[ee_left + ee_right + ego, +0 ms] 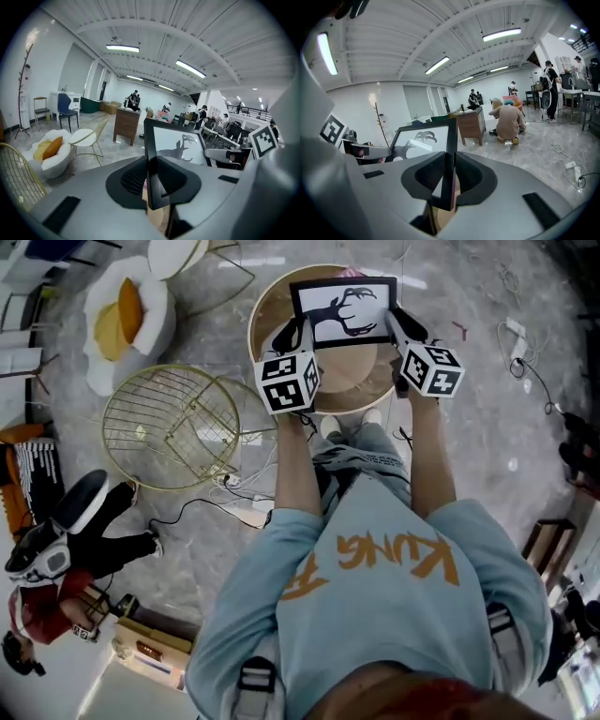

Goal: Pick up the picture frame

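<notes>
A black picture frame point(343, 310) with a dark antler silhouette on white is held in the air over a round wooden table point(270, 307). My left gripper point(298, 332) is shut on the frame's left edge, and my right gripper point(395, 326) is shut on its right edge. The left gripper view has the frame point(177, 146) standing upright, its edge clamped between the pads of the left gripper point(152, 176). From the right gripper view the frame point(419, 140) shows edge-on, with the right gripper point(449, 180) pinching its side.
A gold wire side table point(169, 423) stands to the left of the wooden one. A white chair with a yellow cushion point(127, 315) sits further left. A person crouches at lower left point(56, 549). Cables point(525, 352) lie on the floor at right.
</notes>
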{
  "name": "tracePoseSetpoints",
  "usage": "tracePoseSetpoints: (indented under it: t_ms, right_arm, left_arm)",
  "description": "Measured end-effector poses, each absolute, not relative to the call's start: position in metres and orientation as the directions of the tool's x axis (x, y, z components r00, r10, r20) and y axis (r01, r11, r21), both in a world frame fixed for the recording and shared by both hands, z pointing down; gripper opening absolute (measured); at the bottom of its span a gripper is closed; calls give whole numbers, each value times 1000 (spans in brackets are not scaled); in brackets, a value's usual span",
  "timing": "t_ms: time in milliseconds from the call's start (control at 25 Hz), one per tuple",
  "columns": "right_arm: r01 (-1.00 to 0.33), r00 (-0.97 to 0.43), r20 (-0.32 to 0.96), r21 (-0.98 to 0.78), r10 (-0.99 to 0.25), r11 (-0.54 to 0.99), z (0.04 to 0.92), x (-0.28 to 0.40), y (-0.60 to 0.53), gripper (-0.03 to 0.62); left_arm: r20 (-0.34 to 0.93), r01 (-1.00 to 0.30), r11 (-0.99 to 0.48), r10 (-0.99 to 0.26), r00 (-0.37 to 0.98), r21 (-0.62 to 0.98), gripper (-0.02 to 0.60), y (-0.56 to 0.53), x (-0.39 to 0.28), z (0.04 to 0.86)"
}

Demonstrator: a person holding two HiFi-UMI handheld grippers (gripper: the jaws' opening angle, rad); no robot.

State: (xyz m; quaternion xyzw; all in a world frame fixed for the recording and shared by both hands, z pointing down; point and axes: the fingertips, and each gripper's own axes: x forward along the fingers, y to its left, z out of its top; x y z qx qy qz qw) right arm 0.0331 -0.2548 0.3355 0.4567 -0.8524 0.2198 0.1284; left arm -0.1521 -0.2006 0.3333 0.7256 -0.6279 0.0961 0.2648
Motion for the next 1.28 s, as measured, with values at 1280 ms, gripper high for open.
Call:
tracePoseSetpoints:
  t_ms: [1280]
  right_arm:
    - [-777, -629, 63, -50, -775, 627, 143, 25, -288, 72]
  left_arm:
    - [124, -980, -156, -978, 170, 121, 81, -235, -159, 156]
